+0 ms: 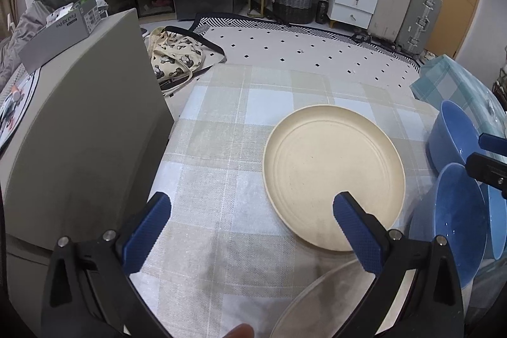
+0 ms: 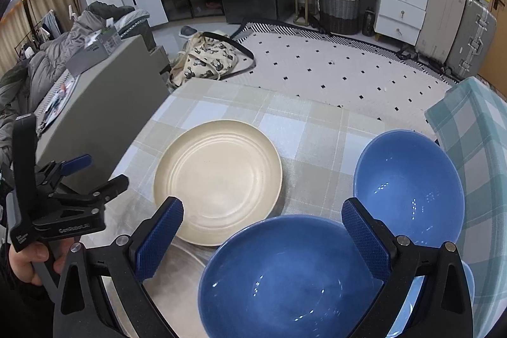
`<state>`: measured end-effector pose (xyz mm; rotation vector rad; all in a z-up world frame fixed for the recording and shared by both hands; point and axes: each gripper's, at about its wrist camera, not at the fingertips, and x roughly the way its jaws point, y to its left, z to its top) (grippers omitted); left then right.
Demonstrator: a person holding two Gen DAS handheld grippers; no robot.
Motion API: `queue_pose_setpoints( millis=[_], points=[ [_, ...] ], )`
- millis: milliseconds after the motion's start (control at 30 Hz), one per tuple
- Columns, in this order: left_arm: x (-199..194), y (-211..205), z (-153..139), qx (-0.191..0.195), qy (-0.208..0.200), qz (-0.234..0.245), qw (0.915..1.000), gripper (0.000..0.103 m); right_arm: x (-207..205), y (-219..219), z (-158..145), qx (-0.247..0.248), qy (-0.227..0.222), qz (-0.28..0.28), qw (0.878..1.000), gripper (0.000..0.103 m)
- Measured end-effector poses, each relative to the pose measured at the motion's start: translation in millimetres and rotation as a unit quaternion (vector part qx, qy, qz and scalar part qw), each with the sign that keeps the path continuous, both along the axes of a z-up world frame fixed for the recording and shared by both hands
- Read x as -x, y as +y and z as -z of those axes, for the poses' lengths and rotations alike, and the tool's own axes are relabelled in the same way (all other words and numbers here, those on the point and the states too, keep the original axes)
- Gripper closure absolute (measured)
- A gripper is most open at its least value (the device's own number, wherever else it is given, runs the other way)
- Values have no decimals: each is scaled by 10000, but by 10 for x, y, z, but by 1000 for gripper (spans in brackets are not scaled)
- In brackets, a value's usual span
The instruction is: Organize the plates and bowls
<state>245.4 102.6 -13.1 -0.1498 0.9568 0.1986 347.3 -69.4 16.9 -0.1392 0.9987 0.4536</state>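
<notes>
A: Scanning left to right. Grey box [image 2: 104, 103] at 9 o'clock off the table [image 2: 317, 122] edge. Left gripper [image 1: 250, 211] hangs above the checked cloth, fingers spread wide, nothing between them.

B: Seen from the right wrist?

A: Yes, at 8 o'clock, held in a hand [image 2: 28, 258]. Its pads look apart there too.

B: Plates?

A: Cream plate [image 1: 332, 173] lies flat, mid-table. The left gripper's right pad overlaps its near rim in view; contact cannot be told. Second plate [image 1: 326, 300], paler, lies at 6 o'clock, below that gripper, partly hidden.

B: Bowls?

A: Near bowl [image 2: 285, 277], blue, at 6 o'clock in the right wrist view, just beside the cream plate's near rim. Far bowl [image 2: 408, 182], same blue, at 3 o'clock, upright, just beside the near one. A blue rim peeks out under the near bowl at 4 o'clock; cannot tell what.

B: Right gripper?

A: Right gripper [image 2: 263, 217] is above the near bowl's far rim, fingers spread, gripping nothing.
</notes>
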Motion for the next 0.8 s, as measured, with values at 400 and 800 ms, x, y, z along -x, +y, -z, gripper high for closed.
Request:
queue_pose_setpoints(
  millis=[400,800],
  points=[
    [-230,-12,172,245,270,-4,9993,1,-352,133,338,313,385,-108,9987,1],
    [-342,-31,412,515,613,178,9966,7,-585,277,621,520,770,-174,9955,15]
  ],
)
